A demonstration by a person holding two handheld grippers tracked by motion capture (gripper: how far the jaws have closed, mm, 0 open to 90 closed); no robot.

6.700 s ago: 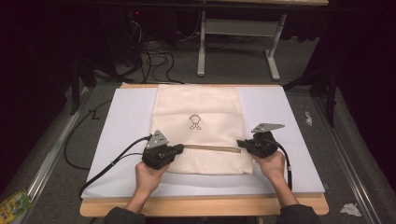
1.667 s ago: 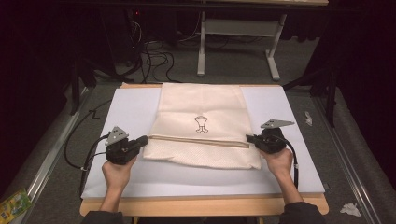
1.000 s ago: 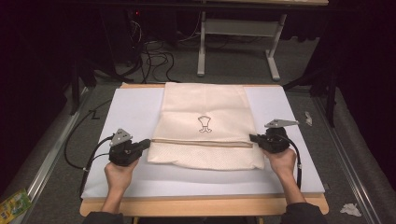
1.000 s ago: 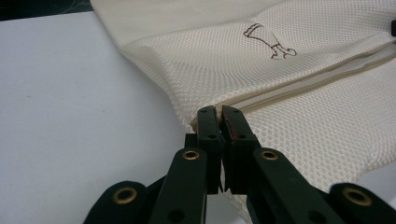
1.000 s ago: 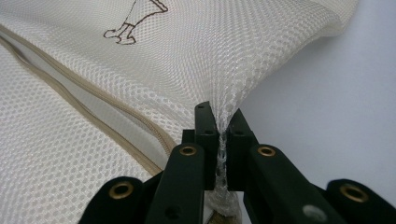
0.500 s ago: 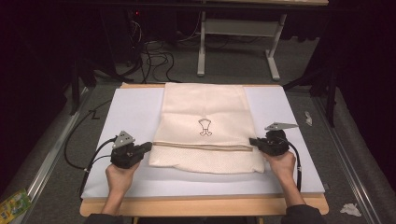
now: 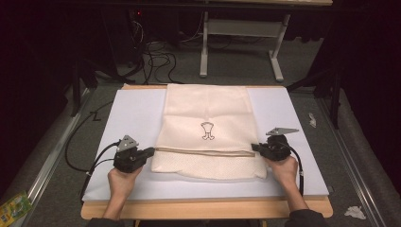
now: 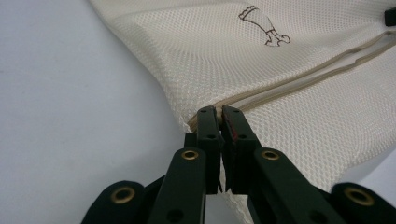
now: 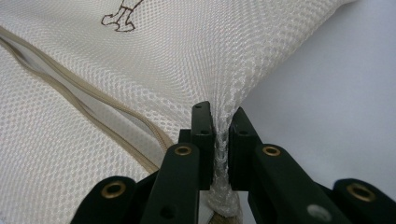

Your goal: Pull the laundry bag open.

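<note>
- One mesh bag is laid flat on the white mat, stretched between the fingers at its fold line.
- Its left edge is pinched by the left gripper; the jaws are pressed together.
- Its right edge is bunched in the right gripper, whose jaws have just been easing apart, presumably to let the fold settle.

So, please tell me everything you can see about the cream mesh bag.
The mesh bag is cream netted fabric with a small dark printed figure and a beige zip line across it. It lies flat on the white board, its near part folded. The left gripper pinches its left edge, and the right gripper has bunched mesh between its fingers.
</note>
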